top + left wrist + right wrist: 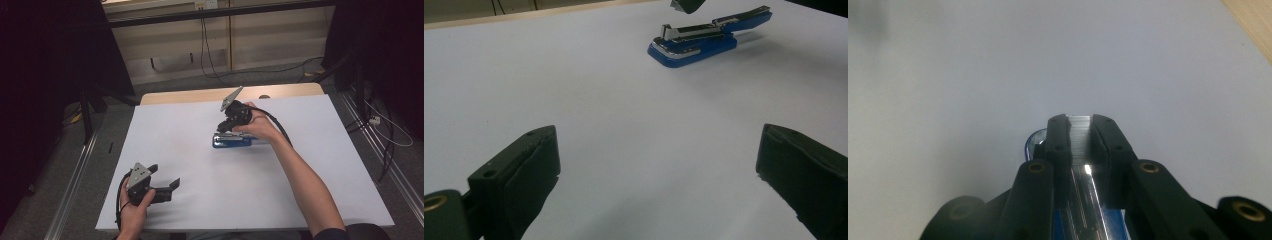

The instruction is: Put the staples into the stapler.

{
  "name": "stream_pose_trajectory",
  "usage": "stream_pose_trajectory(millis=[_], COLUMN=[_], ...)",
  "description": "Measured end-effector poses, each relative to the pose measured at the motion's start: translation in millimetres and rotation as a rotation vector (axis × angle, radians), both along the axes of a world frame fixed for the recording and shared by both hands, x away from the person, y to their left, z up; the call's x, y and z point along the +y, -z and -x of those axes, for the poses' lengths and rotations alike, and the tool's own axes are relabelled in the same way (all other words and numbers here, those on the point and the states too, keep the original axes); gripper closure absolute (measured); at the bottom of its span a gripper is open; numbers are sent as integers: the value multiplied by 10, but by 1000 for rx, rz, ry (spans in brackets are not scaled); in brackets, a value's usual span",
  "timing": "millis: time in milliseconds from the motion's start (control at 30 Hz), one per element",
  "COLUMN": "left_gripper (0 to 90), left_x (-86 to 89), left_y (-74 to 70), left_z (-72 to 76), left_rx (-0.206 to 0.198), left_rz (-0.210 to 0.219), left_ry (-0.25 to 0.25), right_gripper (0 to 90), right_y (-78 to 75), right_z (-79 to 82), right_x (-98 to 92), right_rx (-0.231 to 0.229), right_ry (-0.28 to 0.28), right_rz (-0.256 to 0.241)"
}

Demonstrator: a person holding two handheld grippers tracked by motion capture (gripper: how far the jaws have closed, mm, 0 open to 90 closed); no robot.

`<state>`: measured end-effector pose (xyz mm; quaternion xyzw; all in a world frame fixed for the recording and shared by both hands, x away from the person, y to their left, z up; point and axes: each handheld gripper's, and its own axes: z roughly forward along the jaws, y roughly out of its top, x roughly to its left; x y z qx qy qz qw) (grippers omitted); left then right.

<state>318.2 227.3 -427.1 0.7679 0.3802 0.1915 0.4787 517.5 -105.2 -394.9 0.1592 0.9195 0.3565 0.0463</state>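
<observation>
A white sheet [200, 150] covers the table [200, 95], whose bare wooden edge shows along the far side. A blue stapler [231, 140] lies on the sheet, right of the middle, apparently flat on its base.

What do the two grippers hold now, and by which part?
The right gripper is shut on the blue stapler, clamping the metal strip on its top near the front end. The left gripper is open and holds nothing.
</observation>
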Motion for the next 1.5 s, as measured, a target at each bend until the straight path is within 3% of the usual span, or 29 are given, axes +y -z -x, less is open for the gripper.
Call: stream_pose_trajectory(millis=[533, 1033, 1167, 1500], left_gripper=[41, 40, 41, 40], left_x=[-6, -7, -6, -3], left_y=[4, 5, 5, 9], left_z=[-4, -3, -5, -12], left_rx=[1, 1, 3, 5], left_rz=[-8, -6, -6, -13], left_ry=[11, 12, 17, 18], right_gripper=[793, 793, 793, 793], right_y=[71, 127, 126, 163], right_z=[7, -16, -25, -44], right_x=[51, 58, 56, 29], right_rx=[9, -23, -50, -52], right_ry=[-72, -110, -122, -137], right_rz=[11, 5, -3, 11])
